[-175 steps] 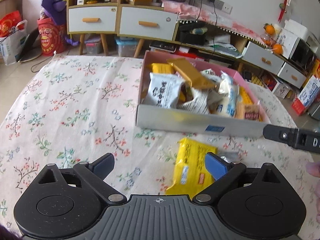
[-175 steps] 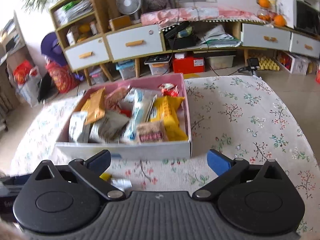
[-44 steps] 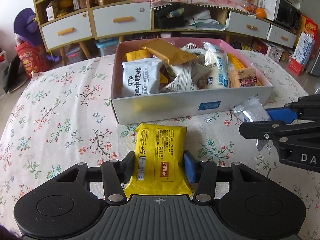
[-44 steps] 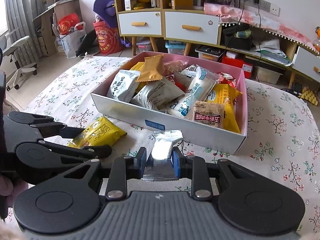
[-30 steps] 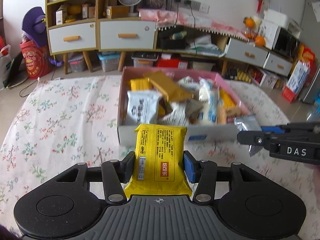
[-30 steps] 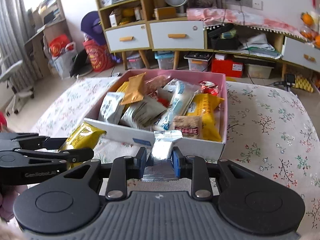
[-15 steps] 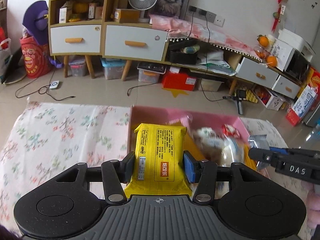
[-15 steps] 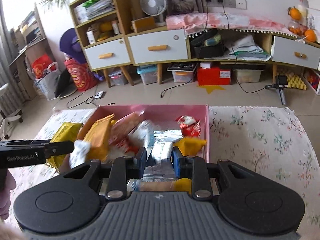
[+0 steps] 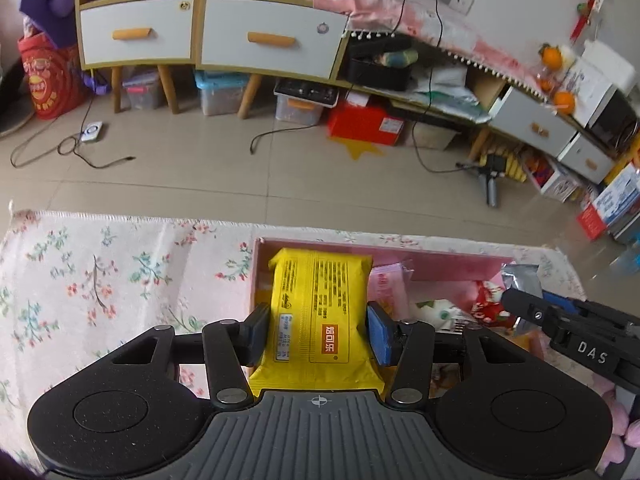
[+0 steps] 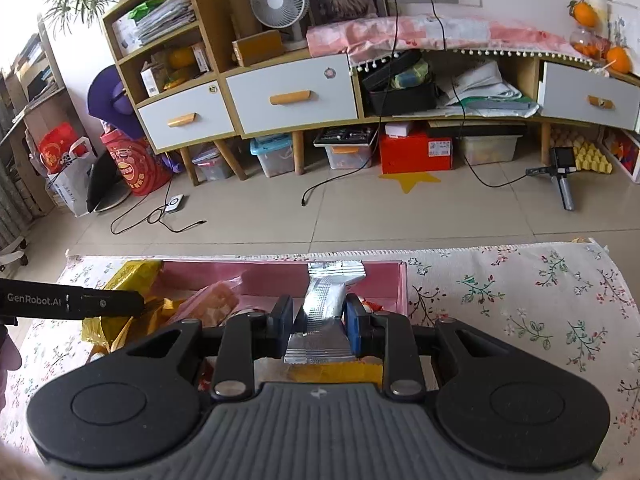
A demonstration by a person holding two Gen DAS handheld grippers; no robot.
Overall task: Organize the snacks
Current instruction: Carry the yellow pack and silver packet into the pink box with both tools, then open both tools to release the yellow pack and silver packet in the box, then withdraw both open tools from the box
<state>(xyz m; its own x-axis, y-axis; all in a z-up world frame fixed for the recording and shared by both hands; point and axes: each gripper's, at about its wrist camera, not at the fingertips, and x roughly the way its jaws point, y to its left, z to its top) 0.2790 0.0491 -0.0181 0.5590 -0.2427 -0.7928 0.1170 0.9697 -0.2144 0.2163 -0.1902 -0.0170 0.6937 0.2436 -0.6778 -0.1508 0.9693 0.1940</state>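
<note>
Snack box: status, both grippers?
Left gripper shut on yellow packet. Right gripper shut on silver packet. Both over pink box; nothing blocking.

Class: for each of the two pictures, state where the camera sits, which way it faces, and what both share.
Left wrist: on the left gripper, facing down and forward over the yellow packet and pink box; right gripper at right.
Right wrist: on the right gripper, over the silver packet; left gripper at left.
Shared: box, tablecloth, cabinet.
</note>
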